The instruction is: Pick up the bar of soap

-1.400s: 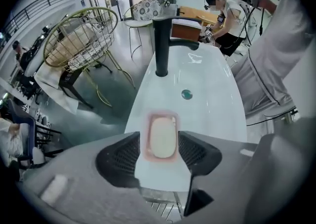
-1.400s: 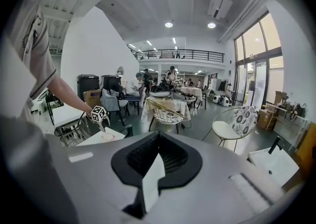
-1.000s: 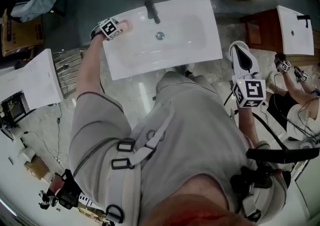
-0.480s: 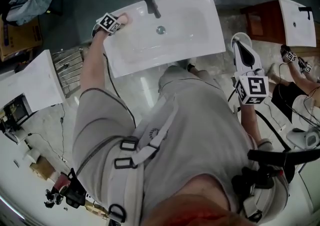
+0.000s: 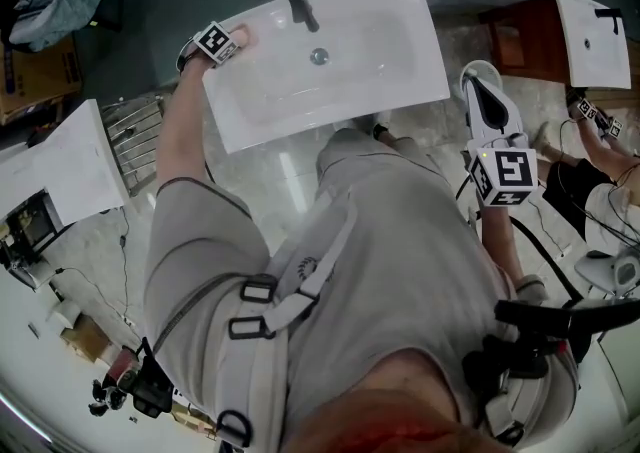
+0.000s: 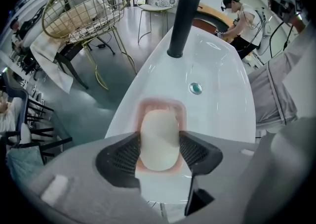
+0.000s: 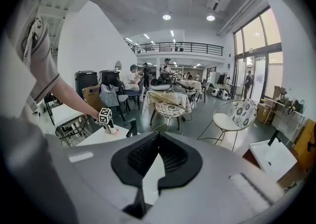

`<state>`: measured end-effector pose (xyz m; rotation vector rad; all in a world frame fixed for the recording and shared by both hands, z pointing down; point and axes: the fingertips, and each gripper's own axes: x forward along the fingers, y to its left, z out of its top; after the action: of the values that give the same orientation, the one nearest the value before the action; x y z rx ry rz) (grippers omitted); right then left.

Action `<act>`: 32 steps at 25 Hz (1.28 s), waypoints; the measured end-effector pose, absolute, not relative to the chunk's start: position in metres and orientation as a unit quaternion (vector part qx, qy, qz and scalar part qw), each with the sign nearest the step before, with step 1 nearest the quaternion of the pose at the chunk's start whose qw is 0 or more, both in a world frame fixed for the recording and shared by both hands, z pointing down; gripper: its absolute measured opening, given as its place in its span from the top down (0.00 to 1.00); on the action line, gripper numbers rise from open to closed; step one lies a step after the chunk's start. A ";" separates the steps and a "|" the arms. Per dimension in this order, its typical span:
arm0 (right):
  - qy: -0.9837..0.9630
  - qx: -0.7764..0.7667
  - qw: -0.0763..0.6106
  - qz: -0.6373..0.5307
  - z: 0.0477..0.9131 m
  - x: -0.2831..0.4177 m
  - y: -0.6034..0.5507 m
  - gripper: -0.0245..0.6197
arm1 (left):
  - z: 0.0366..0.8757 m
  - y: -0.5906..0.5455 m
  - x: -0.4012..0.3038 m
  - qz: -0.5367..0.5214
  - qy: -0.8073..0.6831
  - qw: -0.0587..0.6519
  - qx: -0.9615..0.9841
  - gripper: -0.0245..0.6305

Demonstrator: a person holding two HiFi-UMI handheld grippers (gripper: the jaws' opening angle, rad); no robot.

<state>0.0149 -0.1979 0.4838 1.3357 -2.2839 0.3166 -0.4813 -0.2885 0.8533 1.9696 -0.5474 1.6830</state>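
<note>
One soap (image 6: 159,129) lies in one pink dish (image 6: 160,105) on the sink's (image 6: 217,69) corner, gripped at its sides by the left gripper (image 6: 159,150). Beyond: one drain (image 6: 196,88), one tap (image 6: 185,18). The right gripper (image 7: 158,156), beside the sink, is closed and empty.

The left gripper (image 5: 235,40), marker cube on top, sits at a corner of the white sink (image 5: 380,81) with a small pink object (image 5: 245,36) at its jaws. Ahead of those jaws stands the black faucet (image 5: 303,7), with the drain (image 5: 318,57) just past it. The right gripper (image 5: 482,91) hangs beside the sink's far end, its jaws over the floor (image 5: 458,33), clear of the basin.
</note>
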 end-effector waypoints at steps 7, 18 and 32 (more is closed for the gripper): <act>-0.837 0.480 0.235 0.116 0.486 0.009 -0.198 0.96 | 0.846 -0.291 -0.484 0.604 -0.212 0.246 0.728 0.59; -0.848 0.465 0.230 0.109 0.485 0.000 -0.201 0.96 | 0.843 -0.272 -0.488 0.578 -0.249 0.266 0.730 0.61; -0.854 0.440 0.251 0.119 0.497 -0.011 -0.194 0.96 | 0.843 -0.294 -0.501 0.567 -0.296 0.269 0.720 0.71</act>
<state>-0.0110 -0.1944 0.4966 1.1966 -2.3236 0.3233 -0.5013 -0.2945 0.8431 1.9407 -0.7983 1.5299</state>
